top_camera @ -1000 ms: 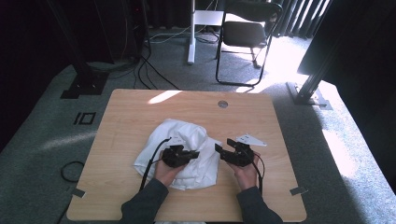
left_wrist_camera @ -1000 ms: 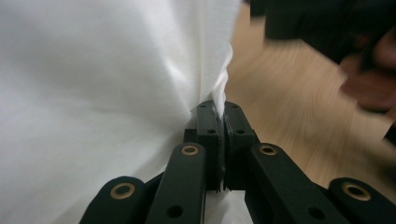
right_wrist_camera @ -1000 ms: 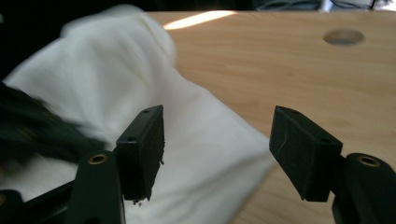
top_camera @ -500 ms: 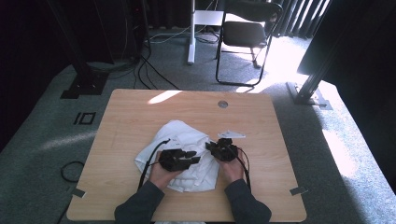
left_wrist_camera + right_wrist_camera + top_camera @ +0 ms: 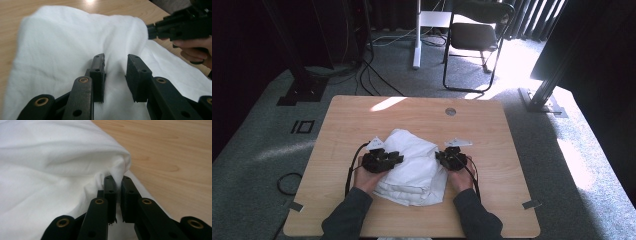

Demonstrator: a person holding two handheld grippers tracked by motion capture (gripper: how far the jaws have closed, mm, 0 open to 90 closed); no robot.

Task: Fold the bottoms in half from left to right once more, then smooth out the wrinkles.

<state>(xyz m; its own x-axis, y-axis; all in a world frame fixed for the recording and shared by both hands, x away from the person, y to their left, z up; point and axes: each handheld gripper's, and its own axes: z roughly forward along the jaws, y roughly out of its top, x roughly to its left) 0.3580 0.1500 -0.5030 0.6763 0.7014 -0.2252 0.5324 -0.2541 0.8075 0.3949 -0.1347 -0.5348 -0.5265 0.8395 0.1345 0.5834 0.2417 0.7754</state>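
Note:
A folded white cloth (image 5: 414, 162) lies on the wooden table (image 5: 357, 120), near the front middle. My left gripper (image 5: 382, 160) rests on the cloth's left edge. In the left gripper view it (image 5: 115, 58) is open, its jaws apart over the cloth (image 5: 70, 37), which runs under the gap between them. My right gripper (image 5: 451, 157) is at the cloth's right edge. In the right gripper view it (image 5: 118, 178) is shut on a bunched fold of the cloth (image 5: 50, 157). The left gripper view also shows the right gripper (image 5: 180, 27) and a hand behind the cloth.
A round cable hole (image 5: 450, 111) sits in the table's far middle. Beyond the table stand a black chair (image 5: 474, 37), a white post (image 5: 417, 35) and dark stand bases (image 5: 299, 92), with cables on the carpet. Bare wood (image 5: 170, 150) lies right of the cloth.
The cloth has been drawn into a more compact pile at the table's centre. My left gripper moved left to its edge; my right gripper moved left and now pinches a fold.

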